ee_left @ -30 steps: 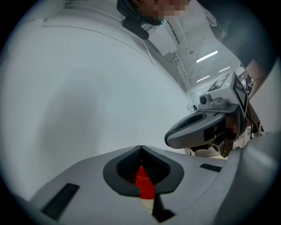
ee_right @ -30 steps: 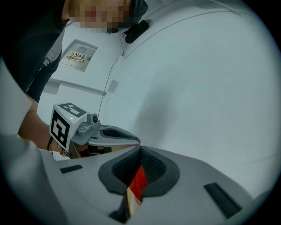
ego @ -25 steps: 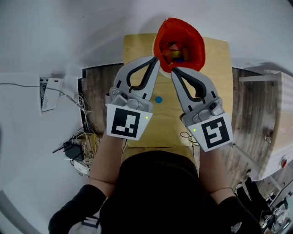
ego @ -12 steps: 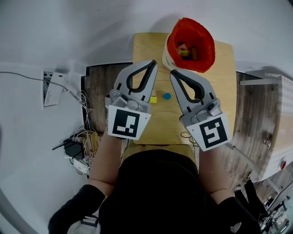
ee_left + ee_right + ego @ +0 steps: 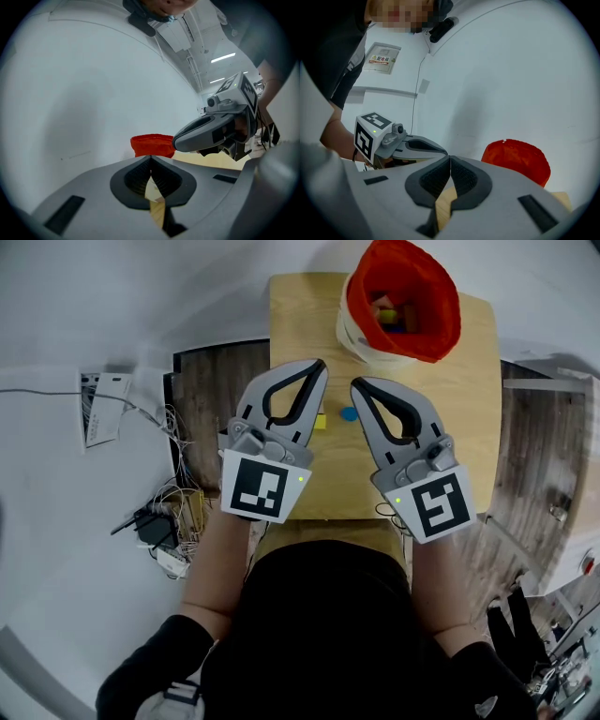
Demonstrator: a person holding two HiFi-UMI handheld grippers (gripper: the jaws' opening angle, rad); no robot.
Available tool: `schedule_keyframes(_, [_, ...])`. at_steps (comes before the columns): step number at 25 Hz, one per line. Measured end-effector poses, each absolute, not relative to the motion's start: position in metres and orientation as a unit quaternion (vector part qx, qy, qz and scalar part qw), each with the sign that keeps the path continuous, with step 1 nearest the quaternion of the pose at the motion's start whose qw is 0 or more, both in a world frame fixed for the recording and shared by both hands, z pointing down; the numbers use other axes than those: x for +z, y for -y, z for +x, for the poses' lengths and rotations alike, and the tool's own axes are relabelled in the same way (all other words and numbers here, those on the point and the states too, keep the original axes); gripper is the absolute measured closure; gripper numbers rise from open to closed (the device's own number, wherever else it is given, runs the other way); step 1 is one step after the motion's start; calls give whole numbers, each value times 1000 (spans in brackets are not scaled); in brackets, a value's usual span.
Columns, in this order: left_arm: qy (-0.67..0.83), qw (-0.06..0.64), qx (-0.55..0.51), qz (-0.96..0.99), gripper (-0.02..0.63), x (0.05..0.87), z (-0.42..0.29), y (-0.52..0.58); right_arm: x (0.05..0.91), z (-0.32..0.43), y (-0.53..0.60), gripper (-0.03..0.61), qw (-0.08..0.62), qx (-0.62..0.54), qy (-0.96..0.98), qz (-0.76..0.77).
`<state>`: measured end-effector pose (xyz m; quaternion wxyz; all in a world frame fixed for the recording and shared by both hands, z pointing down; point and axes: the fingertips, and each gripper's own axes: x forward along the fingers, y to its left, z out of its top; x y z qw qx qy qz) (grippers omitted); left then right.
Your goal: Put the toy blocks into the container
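A red container (image 5: pixel 403 298) with a white base stands at the far end of a small wooden table (image 5: pixel 469 427); several coloured blocks lie inside it. The same container shows in the left gripper view (image 5: pixel 152 145) and the right gripper view (image 5: pixel 516 160). On the tabletop lie a yellow block (image 5: pixel 320 421) and a round blue block (image 5: pixel 349 413). My left gripper (image 5: pixel 319 363) hovers above the yellow block, shut with nothing in it. Beside it my right gripper (image 5: pixel 357 383) is shut and empty, just over the blue block. Each gripper appears in the other's view: the right gripper (image 5: pixel 176 141) and the left gripper (image 5: pixel 443 151).
Dark wood flooring (image 5: pixel 202 399) shows beside the table. A power strip and tangled cables (image 5: pixel 159 531) lie on the white floor at the left. A white wall (image 5: pixel 84 93) stands behind the table.
The head view has shifted: table and container now sit higher and more to the right. Both shut grippers have drawn back from the container's rim, uncovering the yellow and blue blocks.
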<state>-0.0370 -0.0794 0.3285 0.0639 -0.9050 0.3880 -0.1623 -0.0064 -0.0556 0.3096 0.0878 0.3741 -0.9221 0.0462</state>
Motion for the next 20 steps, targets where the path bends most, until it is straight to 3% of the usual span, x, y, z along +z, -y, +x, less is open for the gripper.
schedule_keyframes(11, [-380,26,-173,-908,604,370,-30,72,359,-7,42,542,128,80,928,339])
schedule_keyframes(14, [-386,15,-168,-907,604,377,-29,68,385,-10,36,416,155,99,928,323])
schedule_keyframes(20, [-381,-4,-161,-911,604,394,-19,56,434,-8,33,400,192,121,920,321])
